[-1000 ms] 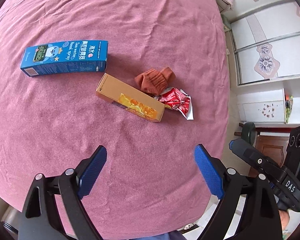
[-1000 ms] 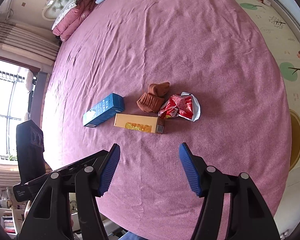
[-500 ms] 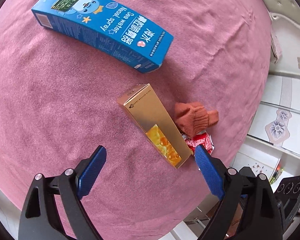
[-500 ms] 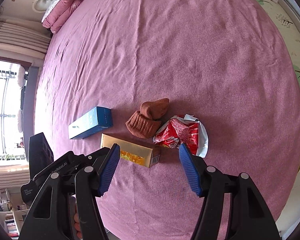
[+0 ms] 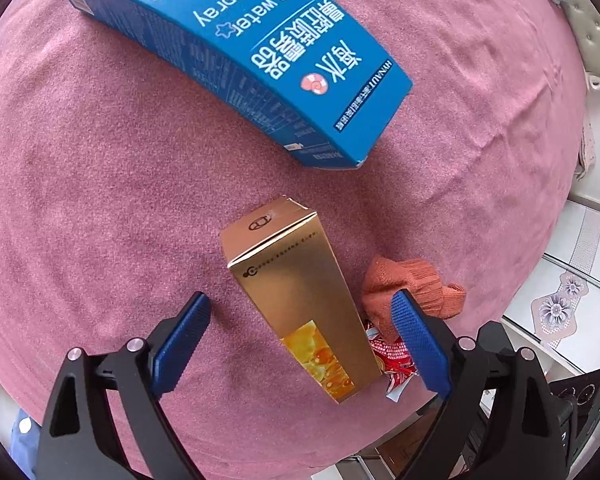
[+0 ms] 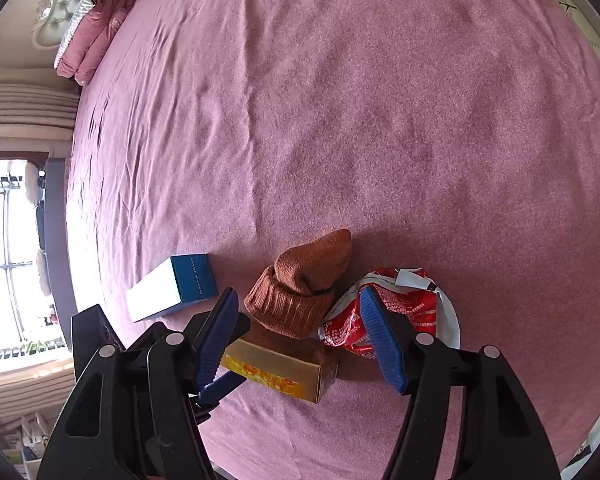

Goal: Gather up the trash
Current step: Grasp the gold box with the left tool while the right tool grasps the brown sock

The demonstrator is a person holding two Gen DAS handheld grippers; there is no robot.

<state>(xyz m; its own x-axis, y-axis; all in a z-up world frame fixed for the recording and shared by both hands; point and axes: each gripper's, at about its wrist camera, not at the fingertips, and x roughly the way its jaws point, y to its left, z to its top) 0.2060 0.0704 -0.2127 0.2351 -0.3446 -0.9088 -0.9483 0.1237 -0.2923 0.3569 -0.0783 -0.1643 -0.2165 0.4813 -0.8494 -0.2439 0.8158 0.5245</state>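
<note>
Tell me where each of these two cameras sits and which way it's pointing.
Left wrist: on the left gripper, looking steeply down at the gold box between its open fingers.
Right wrist: on the right gripper, facing down at the brown sock and red wrapper.
Shared: gold box, sock, wrapper, blue box, pink bedspread.

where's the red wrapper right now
In the right wrist view the red wrapper lies low on the pink bedspread, right of the brown sock, partly behind a jaw.
</note>
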